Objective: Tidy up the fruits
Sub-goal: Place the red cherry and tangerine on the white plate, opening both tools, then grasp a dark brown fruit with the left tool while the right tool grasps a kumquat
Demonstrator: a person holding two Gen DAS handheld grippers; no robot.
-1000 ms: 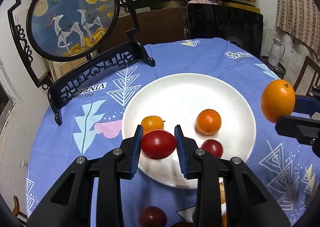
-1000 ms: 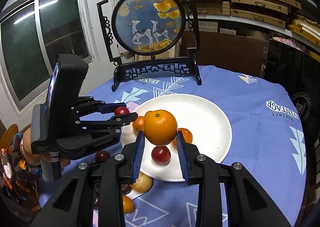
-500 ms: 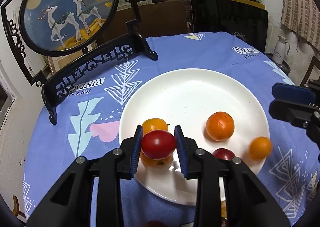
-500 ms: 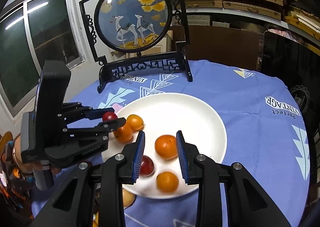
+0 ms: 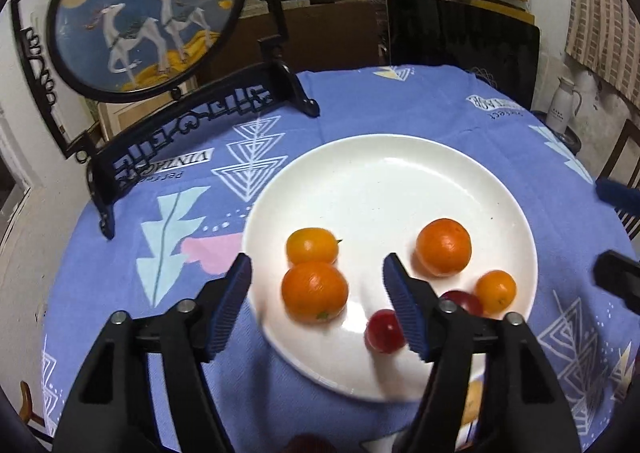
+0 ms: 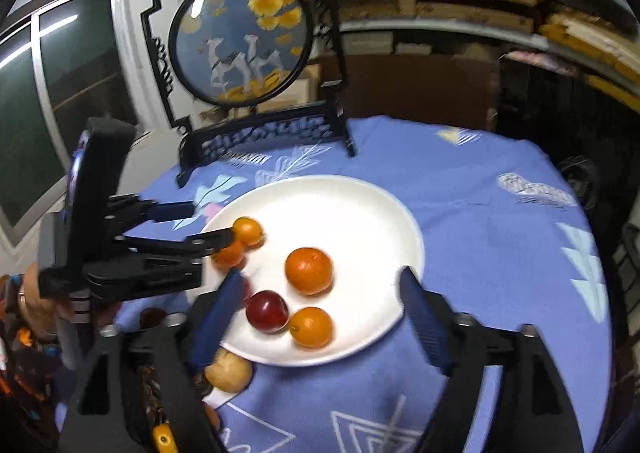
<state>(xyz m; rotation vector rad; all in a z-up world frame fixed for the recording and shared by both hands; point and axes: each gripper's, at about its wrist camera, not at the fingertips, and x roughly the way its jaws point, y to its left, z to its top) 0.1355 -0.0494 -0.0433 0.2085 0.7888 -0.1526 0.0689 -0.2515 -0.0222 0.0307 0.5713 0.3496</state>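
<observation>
Shelves stacked with flat wooden boxes line the back wall, and below them a round counter (image 5: 400,101) sits under a blue patterned cloth, with a black-framed round screen (image 5: 148,9) painted with two white deer standing at its far edge. On the cloth rests a white plate (image 5: 380,181) carrying the fruit. Seen from the left wrist, a yellow-orange tomato (image 5: 312,246) touches a larger orange (image 5: 315,292) just in front of it; a second orange (image 5: 443,247) lies apart to their right, and a small orange fruit (image 5: 496,291) sits near the plate's right rim beside a dark red fruit (image 5: 466,299) half hidden by a finger. A blurred red tomato (image 5: 383,331) lies on the plate just beside the right finger of the left hand-held gripper (image 5: 316,277), whose jaws are opening and spread with nothing pinched between them. The right hand-held gripper (image 6: 320,293) hovers over the near side of the plate, its jaws opening wide and holding nothing; below and between them lie a red fruit (image 6: 267,311) touching a small orange (image 6: 311,327), with a bigger orange (image 6: 309,270) just behind. Off the plate's near rim a pale, tan fruit (image 6: 229,371) rests on the cloth.
</observation>
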